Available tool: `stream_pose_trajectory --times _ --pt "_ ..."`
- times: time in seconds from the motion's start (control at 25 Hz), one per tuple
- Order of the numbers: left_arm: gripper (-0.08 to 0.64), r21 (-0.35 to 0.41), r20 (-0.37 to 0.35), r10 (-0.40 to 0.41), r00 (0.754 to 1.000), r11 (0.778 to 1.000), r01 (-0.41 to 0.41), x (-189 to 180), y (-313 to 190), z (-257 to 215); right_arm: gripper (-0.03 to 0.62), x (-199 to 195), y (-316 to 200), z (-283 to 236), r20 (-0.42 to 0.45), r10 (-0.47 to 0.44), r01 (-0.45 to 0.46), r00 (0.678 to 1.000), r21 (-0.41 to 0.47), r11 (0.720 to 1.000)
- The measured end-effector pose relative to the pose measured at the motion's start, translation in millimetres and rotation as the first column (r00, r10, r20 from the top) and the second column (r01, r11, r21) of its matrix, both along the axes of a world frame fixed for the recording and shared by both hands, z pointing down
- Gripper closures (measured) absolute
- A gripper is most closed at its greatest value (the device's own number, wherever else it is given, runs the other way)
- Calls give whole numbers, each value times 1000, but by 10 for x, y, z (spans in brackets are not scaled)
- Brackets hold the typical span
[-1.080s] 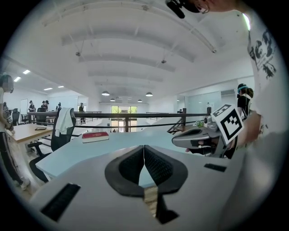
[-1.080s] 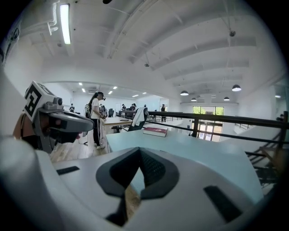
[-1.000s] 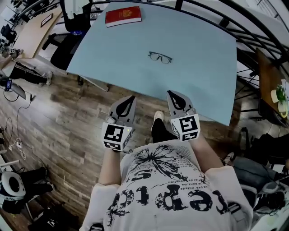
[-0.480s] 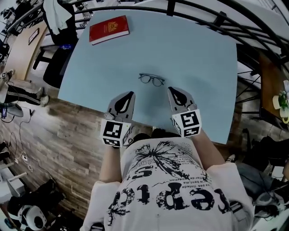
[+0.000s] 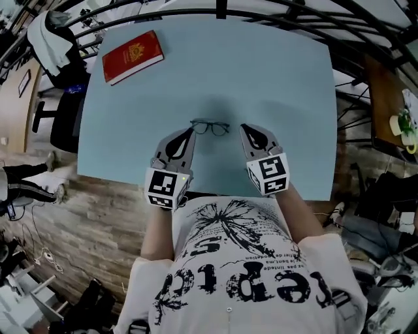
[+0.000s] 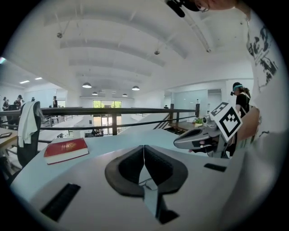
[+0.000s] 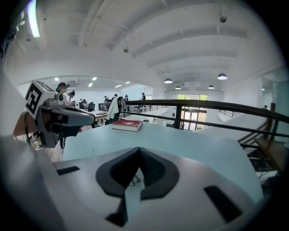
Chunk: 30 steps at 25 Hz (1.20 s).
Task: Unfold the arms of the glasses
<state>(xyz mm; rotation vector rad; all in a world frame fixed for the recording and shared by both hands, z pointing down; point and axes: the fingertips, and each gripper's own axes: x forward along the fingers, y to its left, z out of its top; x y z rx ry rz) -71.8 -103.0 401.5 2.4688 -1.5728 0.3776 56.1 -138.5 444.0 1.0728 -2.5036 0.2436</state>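
A pair of thin dark-framed glasses [image 5: 209, 127] lies on the light blue table [image 5: 287, 91], a little in from its near edge. My left gripper [image 5: 190, 132] is shut, and its tip is right beside the left end of the frame. Just to the right of the glasses, my right gripper [image 5: 244, 128] is shut too. In the left gripper view the jaws [image 6: 144, 147] meet, with a thin bit of the glasses [image 6: 146, 182] showing under them. The right gripper view shows its jaws [image 7: 138, 150] closed with nothing held.
A red book [image 5: 132, 57] lies at the table's far left corner. A dark railing [image 5: 274, 14] runs behind the table. A chair with a white garment [image 5: 55, 32] stands at the left, and a wooden side table [image 5: 392, 111] at the right.
Both grippers have come forward from over the wooden floor to over the table, ending on either side of the glasses. Both stayed shut.
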Motion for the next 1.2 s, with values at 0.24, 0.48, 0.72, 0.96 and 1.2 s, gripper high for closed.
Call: stream_pose_trajectory --times 0.24,0.48,0.72,0.96,1.2 --pt "541 -13 35 140 990 990 -139 -114 -359 67 581 -86 -161 258 -94 34 -43 995 -103 994" --pt "540 -38 17 214 977 976 -214 -200 -503 289 581 -222 -176 718 -237 -77 15 968 -254 967" --pt "541 -49 -6 254 967 966 -254 -245 -556 480 578 -287 -227 1151 -437 -310 161 844 -345 925" --pt "540 -78 -2 262 965 962 -261 -298 -569 641 522 -333 -254 1428 -565 -513 326 646 -403 855" --pt "540 -131 36 253 967 960 -247 -364 -572 823 520 -392 -238 1575 -585 -622 415 520 -463 783"
